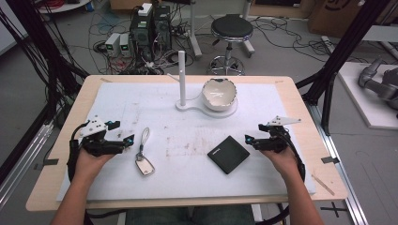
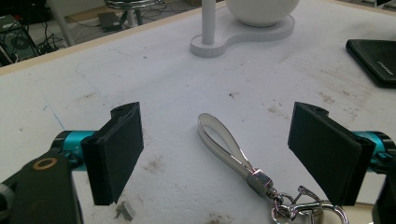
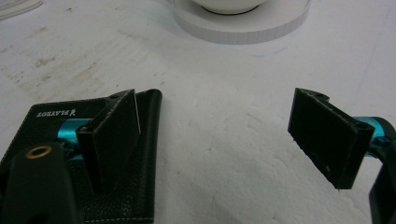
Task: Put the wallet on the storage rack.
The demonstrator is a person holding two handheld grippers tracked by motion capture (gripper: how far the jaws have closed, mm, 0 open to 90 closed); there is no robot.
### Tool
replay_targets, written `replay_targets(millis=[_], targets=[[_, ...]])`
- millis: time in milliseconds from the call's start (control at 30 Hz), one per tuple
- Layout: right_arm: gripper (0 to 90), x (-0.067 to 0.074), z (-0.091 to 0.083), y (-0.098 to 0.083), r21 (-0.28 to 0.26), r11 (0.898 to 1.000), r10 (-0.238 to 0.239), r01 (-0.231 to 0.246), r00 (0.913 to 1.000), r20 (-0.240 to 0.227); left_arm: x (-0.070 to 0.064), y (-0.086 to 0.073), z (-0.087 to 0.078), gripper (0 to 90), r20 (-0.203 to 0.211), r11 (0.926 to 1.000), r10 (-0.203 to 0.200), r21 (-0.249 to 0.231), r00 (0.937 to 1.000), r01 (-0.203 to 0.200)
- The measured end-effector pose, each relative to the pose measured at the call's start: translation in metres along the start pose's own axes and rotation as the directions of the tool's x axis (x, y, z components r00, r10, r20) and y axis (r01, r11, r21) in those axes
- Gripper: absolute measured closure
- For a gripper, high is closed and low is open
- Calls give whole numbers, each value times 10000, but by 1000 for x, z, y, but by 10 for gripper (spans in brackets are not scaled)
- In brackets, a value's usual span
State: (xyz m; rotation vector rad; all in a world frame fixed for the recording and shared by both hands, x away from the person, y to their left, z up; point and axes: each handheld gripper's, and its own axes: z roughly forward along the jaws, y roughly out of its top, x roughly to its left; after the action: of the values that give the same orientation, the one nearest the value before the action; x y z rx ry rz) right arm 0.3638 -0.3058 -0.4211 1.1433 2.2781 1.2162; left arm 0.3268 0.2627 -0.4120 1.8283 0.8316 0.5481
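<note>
High view: left gripper (image 1: 126,139) hovers just beside the key strap (image 1: 143,151), right gripper (image 1: 249,140) just beside the wallet (image 1: 228,154), both lying on the white mat (image 1: 187,178).
Left gripper view: jaws spread wide, the strap (image 2: 224,142) lying flat between them, untouched.
Right gripper view: jaws spread, one over the wallet's (image 3: 144,140) edge, nothing pinched.
Risk, strap: thin and flat, it probably slips out as the pads close.
Risk, wallet: a corner pinch may let it swing or drop.
Risk, bowl (image 1: 218,93): a careless carry could knock it.

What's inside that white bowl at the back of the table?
The white bowl sits on a flat white stand beside an upright post. From above, its inside looks empty except for dark streaks; the near wall hides part of the bottom.
</note>
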Motion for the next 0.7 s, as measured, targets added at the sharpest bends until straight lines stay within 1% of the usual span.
replay_targets(millis=[33,67,100,133,167,233,267,333,367,400,433,467,500,533,567,600,633,700], targets=[[168,1,2,0,75,10000,21,-20,10000,-49,0,0,0,181,0,10000,0,0,10000,0],[168,2,4,1,162,9998,-120,121,9999,-64,-1,0,0,181,-22,10000,71,2,10000,-71],[168,3,6,1,209,9997,-102,106,9998,-189,-1,0,0,181,-18,10000,41,-3,10000,-41],[168,3,6,1,209,9997,-102,106,9998,-189,-1,0,0,181,-18,10000,41,-3,10000,-41],[168,3,8,1,214,9996,-161,169,9992,-357,-2,0,0,181,6,10000,70,19,10000,-71],[168,6,12,1,369,9992,-165,181,9990,-422,-2,-1,-1,181,-13,9999,96,31,10000,-96],[168,7,17,0,601,9980,-181,216,9981,-589,-2,-1,-1,181,-19,9999,120,66,9999,-120],[168,8,22,0,844,9961,-190,249,9974,-695,-2,-2,-3,181,-40,9999,130,95,9999,-129],[168,8,22,0,844,9961,-190,249,9974,-695,-2,-2,-3,181,-30,9999,115,87,9999,-115],[168,9,27,-1,1119,9933,-196,280,9970,-755,-2,-2,-3,181,-30,9999,117,98,9999,-117],[169,9,29,-1,1240,9919,-160,263,9964,-835,-2,-3,-4,181,-57,9999,122,104,9999,-121],[169,9,29,-1,1240,9919,-160,263,9964,-835,-2,-3,-4,181,-57,9999,122,104,9999,-121],[170,10,33,-3,1504,9882,-152,291,9956,-928,-2,-3,-5,181,-29,9999,115,95,9999,-115],[170,10,33,-3,1504,9882,-152,291,9956,-928,-2,-3,-5,181,-40,9999,121,108,9999,-121],[217,10,37,-4,1825,9827,-111,325,9931,-1169,-2,-3,-5,181,-41,9999,115,111,9999,-114],[217,10,37,-4,1825,9827,-111,325,9931,-1169,-2,-3,-5,181,-44,9998,136,120,9999,-136],[233,10,38,-5,1801,9833,-8,245,9914,-1307,-2,-3,-5,181,-39,9999,132,111,9999,-131],[287,8,37,-5,1840,9827,85,198,9884,-1515,-3,-3,-4,181,-15,9998,137,131,9999,-137]])
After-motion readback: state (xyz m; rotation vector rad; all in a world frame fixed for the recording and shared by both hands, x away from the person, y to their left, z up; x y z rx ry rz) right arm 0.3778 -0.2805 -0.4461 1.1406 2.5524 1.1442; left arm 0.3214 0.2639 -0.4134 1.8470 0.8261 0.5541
